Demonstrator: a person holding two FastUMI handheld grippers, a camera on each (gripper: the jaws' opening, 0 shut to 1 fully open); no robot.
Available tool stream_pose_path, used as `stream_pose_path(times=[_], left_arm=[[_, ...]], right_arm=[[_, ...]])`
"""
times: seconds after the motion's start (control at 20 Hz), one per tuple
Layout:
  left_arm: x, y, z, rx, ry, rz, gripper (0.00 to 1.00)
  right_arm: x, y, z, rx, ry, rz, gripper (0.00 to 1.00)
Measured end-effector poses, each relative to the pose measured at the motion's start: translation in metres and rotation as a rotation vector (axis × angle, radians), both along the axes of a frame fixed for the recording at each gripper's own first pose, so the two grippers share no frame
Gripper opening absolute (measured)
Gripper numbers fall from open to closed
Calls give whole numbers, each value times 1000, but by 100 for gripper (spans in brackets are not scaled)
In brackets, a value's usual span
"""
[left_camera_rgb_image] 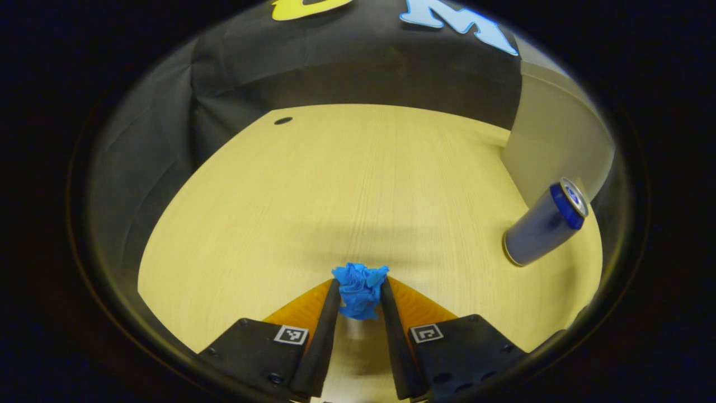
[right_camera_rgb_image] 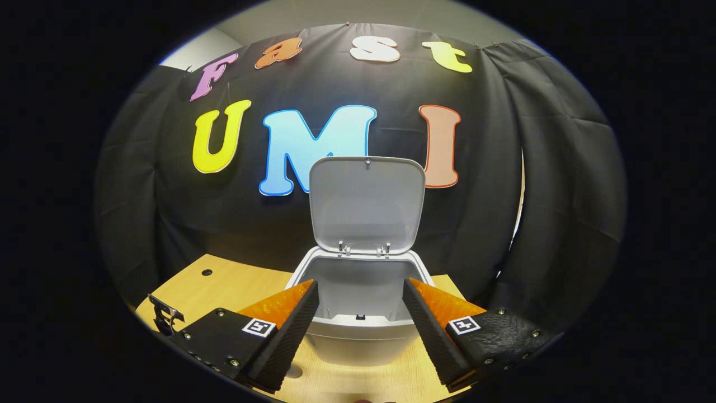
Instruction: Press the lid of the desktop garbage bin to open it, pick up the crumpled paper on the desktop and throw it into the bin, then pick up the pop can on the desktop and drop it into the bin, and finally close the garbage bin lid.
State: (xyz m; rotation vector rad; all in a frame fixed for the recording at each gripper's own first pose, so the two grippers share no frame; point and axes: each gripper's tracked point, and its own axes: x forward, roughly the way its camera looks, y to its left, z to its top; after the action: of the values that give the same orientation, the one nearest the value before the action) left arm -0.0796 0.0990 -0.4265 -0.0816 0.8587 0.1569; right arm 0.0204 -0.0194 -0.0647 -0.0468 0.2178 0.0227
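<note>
In the left gripper view we see our left hand-held gripper clamped on the crumpled paper above the worktop, with the pop can standing off to the right. In the right gripper view our right hand-held gripper is spread apart before the garbage bin, its lid raised upright

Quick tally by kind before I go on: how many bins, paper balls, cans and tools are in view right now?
Garbage bin, lid up: 1
Crumpled paper, between the left tool's fingers: 1
Pop can, on the desktop: 1
Tools, counting the open right tool: 2
Total: 5
</note>
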Motion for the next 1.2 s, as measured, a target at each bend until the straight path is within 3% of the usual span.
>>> stream_pose_path(times=[0.4, 0.5, 0.7, 1.0, 1.2], left_arm=[[27, -20, 53, 27, -121, -54, 54], [35, -27, 66, 35, -153, -75, 50], [46, -44, 92, 37, -207, -113, 53], [80, -56, 153, -43, -313, -91, 52], [111, -59, 202, -44, -408, -95, 52]], right_arm=[[-6, -5, -5, 16, 6, -7, 97], [-9, -8, -6, 19, 7, -12, 97], [-14, -15, -12, 28, 16, -26, 97], [-18, -21, -18, 41, 26, -41, 97], [-18, -24, -22, 49, 32, -45, 97]])
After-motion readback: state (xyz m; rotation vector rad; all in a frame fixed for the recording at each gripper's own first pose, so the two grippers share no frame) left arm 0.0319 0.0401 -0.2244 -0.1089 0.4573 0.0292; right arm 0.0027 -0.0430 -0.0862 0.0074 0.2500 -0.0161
